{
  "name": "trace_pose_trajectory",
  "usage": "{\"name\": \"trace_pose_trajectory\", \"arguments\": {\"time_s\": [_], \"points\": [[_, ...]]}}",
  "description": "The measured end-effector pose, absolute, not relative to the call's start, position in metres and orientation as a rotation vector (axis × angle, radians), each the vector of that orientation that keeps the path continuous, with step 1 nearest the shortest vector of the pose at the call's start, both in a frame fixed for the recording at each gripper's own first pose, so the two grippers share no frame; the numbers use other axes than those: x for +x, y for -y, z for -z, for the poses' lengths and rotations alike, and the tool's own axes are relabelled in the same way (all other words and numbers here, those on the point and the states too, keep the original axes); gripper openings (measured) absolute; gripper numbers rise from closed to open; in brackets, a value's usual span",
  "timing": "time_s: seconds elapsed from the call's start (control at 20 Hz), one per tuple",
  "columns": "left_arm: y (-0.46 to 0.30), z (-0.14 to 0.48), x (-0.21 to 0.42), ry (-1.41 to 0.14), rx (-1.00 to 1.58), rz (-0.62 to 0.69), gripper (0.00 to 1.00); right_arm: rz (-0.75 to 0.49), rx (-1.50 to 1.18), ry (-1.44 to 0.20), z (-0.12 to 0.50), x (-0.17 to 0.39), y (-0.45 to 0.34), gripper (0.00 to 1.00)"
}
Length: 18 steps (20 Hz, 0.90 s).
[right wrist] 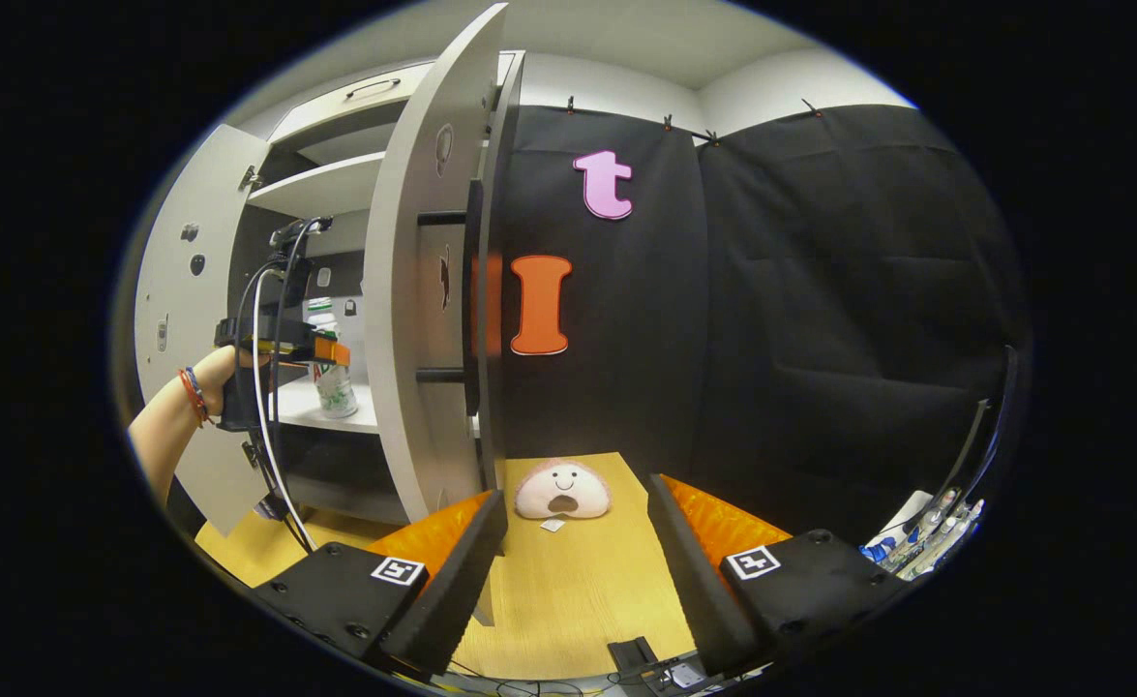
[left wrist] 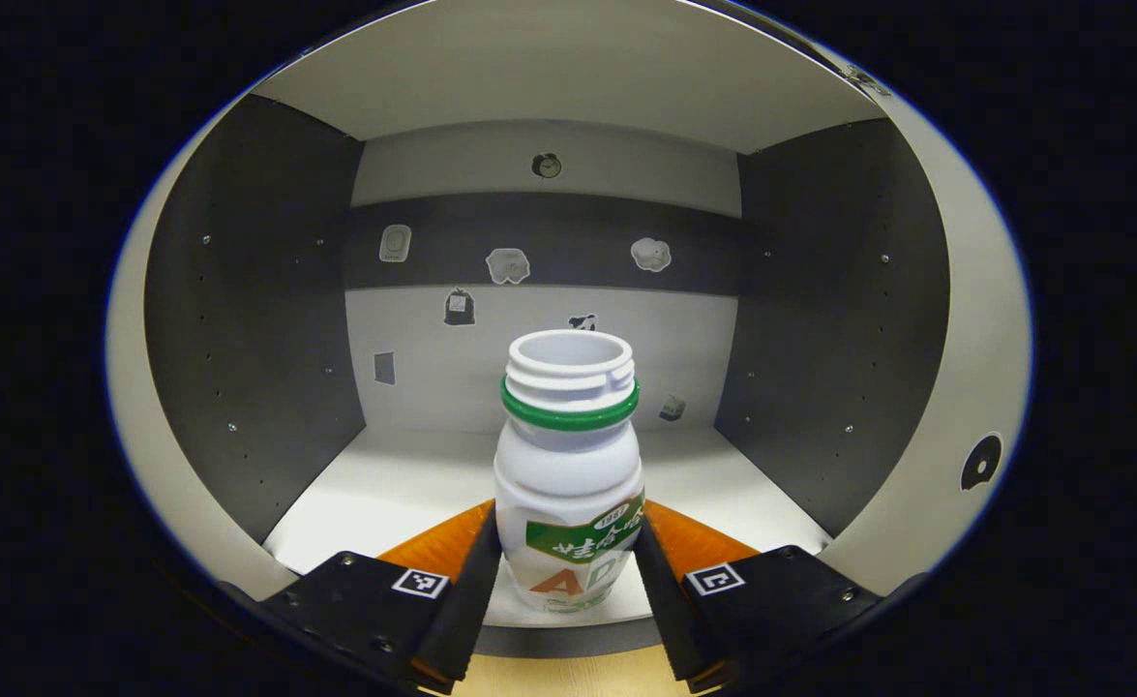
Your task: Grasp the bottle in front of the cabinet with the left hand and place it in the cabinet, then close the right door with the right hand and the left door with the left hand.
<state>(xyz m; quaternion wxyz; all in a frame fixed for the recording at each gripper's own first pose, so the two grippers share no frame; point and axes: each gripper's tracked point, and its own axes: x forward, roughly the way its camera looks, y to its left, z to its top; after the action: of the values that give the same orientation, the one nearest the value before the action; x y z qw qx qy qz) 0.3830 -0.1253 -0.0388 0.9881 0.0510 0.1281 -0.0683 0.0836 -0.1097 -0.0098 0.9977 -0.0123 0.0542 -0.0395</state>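
A white uncapped bottle (left wrist: 568,455) with a green neck ring and a green and orange label stands upright at the front edge of the cabinet's white shelf (left wrist: 384,484). My left gripper (left wrist: 568,581) is shut on its lower body, one finger pressing each side. In the right gripper view the same bottle (right wrist: 336,387) shows on the shelf, with the left gripper (right wrist: 321,353) and the hand (right wrist: 176,411) holding it. The right door (right wrist: 423,319) and the left door (right wrist: 191,319) both hang open. My right gripper (right wrist: 578,571) is open above the wooden table, right of the cabinet.
The cabinet's dark side walls (left wrist: 258,319) flank the shelf, and small stickers dot its back panel (left wrist: 549,368). A pink plush toy (right wrist: 562,489) lies on the wooden table (right wrist: 568,600) beyond the right gripper. Cables and small items (right wrist: 926,537) sit at the far right.
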Motion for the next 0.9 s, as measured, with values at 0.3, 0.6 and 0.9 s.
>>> {"name": "trace_pose_trajectory", "arguments": {"time_s": [0.3, 0.6, 0.9], "points": [[0.122, 0.039, 0.388, -0.250, 0.108, 0.131, 0.80, 0.077, -0.020, -0.126, 0.014, 0.085, 0.107, 0.97], [0.109, 0.031, 0.363, -0.225, 0.094, 0.095, 0.95, 0.073, -0.018, -0.129, 0.020, 0.083, 0.108, 0.97], [0.092, 0.008, 0.313, -0.150, 0.089, 0.080, 0.95, 0.060, -0.011, -0.111, 0.029, 0.088, 0.109, 0.92]]}}
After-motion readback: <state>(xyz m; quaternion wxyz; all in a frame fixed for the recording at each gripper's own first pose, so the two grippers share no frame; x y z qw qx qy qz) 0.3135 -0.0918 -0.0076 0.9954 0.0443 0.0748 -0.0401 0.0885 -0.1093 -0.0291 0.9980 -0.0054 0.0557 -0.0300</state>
